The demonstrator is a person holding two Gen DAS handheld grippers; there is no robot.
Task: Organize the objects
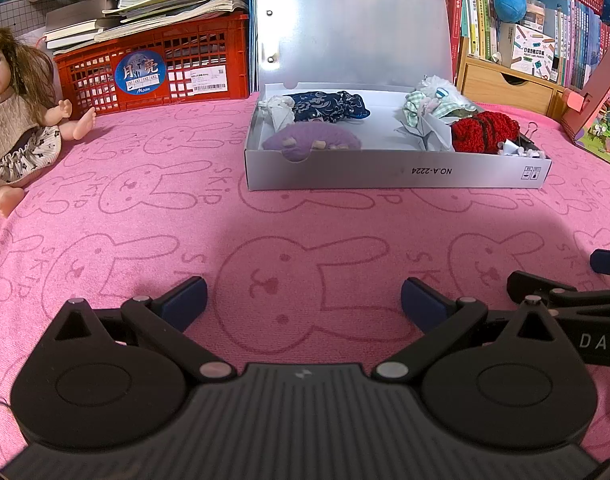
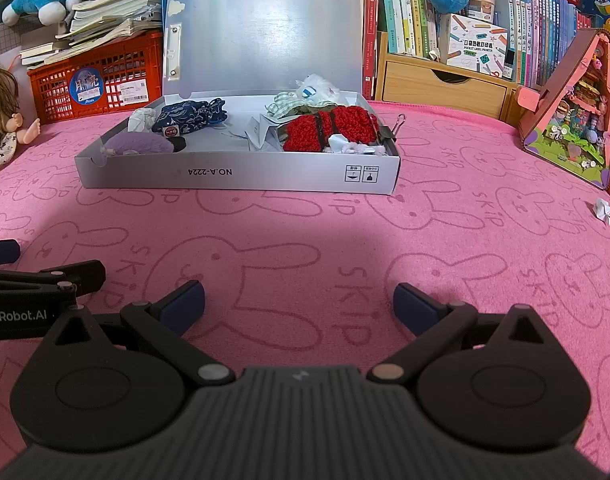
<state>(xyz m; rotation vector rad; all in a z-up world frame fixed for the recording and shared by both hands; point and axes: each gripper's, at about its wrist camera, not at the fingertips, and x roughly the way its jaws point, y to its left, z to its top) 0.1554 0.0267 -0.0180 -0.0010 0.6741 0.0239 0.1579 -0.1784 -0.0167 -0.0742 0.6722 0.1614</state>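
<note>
You hold two grippers side by side above the pink rabbit-print cloth. The left gripper has its fingers spread wide with nothing between them; the right gripper likewise stands apart and empty.

One grey box sits on the cloth ahead of both, centre of view, lid raised upright at the rear. Its front wall reads "NO.A-2224", inverted. Inside, count one red knitted item at the right, one navy patterned pouch and one purple fuzzy item at the left.

One doll sits far left. One red crate stands behind it. One small folded paper piece lies on the cloth, right.
</note>
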